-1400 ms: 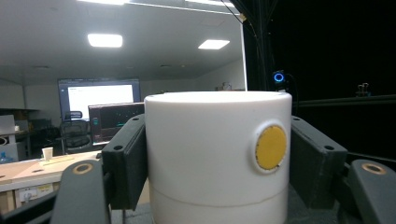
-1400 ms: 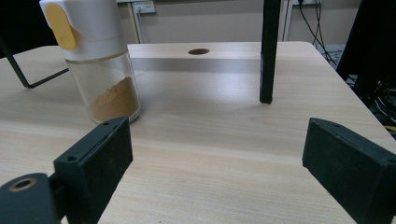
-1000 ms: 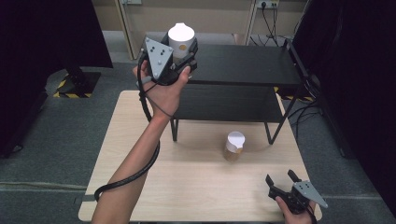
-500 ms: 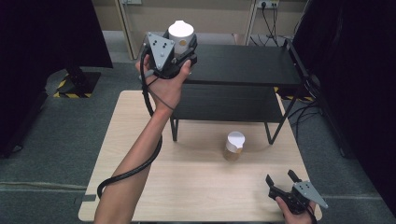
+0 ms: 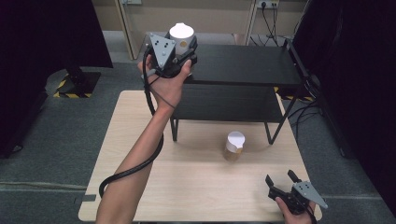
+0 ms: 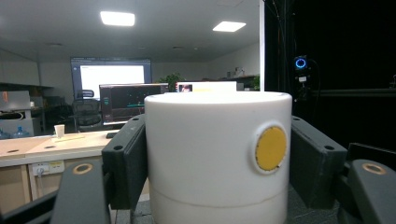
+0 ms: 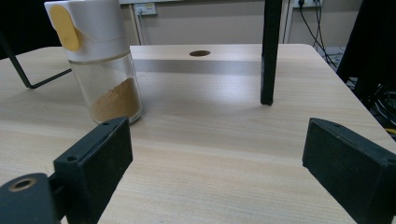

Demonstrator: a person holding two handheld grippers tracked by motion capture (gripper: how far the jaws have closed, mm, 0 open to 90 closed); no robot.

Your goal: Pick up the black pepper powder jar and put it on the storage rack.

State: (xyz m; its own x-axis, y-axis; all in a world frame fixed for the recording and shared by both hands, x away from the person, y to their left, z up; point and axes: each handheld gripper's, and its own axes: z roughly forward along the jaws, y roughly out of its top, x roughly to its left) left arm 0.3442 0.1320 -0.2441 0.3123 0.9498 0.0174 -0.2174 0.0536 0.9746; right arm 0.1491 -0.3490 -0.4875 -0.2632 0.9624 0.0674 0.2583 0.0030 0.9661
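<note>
A person's left hand holds my left gripper [image 5: 183, 45] at the left end of the black rack's top shelf [image 5: 243, 65]. It is shut on a white-lidded jar [image 5: 181, 33], which stands upright. In the left gripper view both pads [image 6: 126, 163] press the sides of the jar's white lid [image 6: 210, 154], which has a yellow round spot. Whether the jar rests on the shelf or hangs just above it I cannot tell. My right gripper [image 5: 280, 177] sits low at the table's front right corner, open, with nothing between its pads [image 7: 100, 163].
A second jar [image 5: 233, 146] with a white lid, a yellow tab and brown powder [image 7: 114, 100] stands on the wooden table [image 5: 196, 186] in front of the rack. A black rack leg [image 7: 271, 51] stands ahead of the right gripper. A cable trails from the left forearm.
The left hand with the jar has shifted only slightly near the shelf's left end. The right gripper has stayed where it was.
</note>
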